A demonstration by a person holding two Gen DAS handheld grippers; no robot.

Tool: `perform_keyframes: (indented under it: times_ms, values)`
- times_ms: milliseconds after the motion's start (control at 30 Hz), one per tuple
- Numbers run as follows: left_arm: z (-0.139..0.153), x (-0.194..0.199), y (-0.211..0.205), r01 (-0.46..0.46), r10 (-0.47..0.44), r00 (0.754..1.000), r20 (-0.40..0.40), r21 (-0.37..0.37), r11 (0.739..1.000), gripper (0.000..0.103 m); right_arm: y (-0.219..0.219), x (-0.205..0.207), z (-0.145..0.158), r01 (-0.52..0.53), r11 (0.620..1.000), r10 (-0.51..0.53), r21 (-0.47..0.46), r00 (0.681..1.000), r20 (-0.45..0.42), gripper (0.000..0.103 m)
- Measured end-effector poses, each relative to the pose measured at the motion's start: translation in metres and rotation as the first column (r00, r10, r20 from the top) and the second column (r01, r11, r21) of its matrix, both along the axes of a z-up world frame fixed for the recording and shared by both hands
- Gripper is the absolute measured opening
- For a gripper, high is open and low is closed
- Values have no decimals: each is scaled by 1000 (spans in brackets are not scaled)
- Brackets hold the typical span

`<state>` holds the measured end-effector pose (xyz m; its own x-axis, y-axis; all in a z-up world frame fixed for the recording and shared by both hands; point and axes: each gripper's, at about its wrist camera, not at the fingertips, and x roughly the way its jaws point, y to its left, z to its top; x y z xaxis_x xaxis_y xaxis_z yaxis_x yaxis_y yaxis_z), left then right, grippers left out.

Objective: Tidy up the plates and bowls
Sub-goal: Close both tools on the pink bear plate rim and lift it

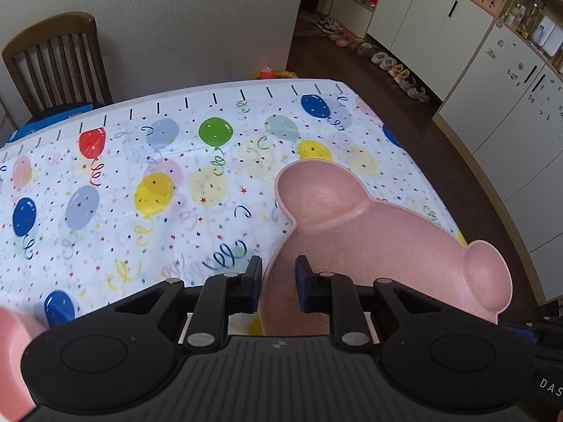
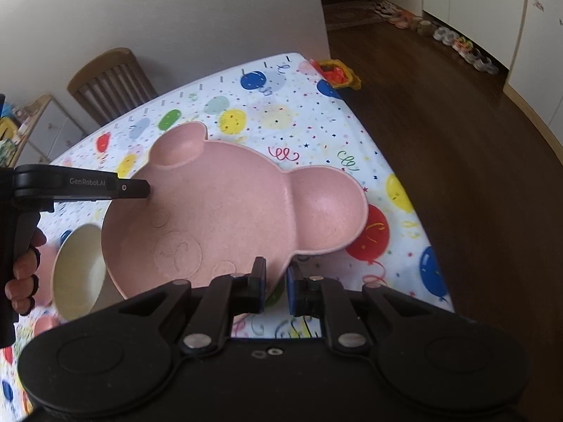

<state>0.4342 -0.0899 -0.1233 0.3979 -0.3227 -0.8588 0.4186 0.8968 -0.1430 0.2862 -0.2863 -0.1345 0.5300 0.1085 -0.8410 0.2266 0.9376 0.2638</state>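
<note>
A pink bear-shaped plate (image 2: 228, 211) with two ear compartments is held above the balloon tablecloth. My right gripper (image 2: 276, 286) is shut on its near rim. My left gripper (image 1: 278, 285) has its jaws on either side of the plate's rim (image 1: 352, 242); in the right wrist view its finger (image 2: 105, 190) touches the plate's left edge. A cream bowl (image 2: 79, 270) sits below the plate at the left. A pink dish edge (image 1: 14, 358) shows at the lower left of the left wrist view.
The table (image 1: 176, 190) has a balloon-print cloth; its right edge drops to a dark wooden floor (image 2: 457, 140). A wooden chair (image 1: 59, 63) stands at the far side. White cabinets (image 1: 492, 70) and shoes line the right wall.
</note>
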Motion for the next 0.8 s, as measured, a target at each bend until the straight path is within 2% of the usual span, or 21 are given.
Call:
perform_keyframes:
  times_ms: [233, 500, 800]
  values:
    - [34, -59, 13, -56, 55, 998, 42, 8, 998, 20, 1, -40, 31, -73, 997, 74, -25, 996, 46, 11]
    - [67, -134, 43, -147, 146, 986, 78, 3, 989, 20, 11, -85, 62, -186, 982, 188, -38, 977, 96, 11]
    - [92, -216, 94, -293, 292, 950, 109, -1, 956, 20, 41, -128, 85, -335, 940, 340, -57, 930, 137, 11]
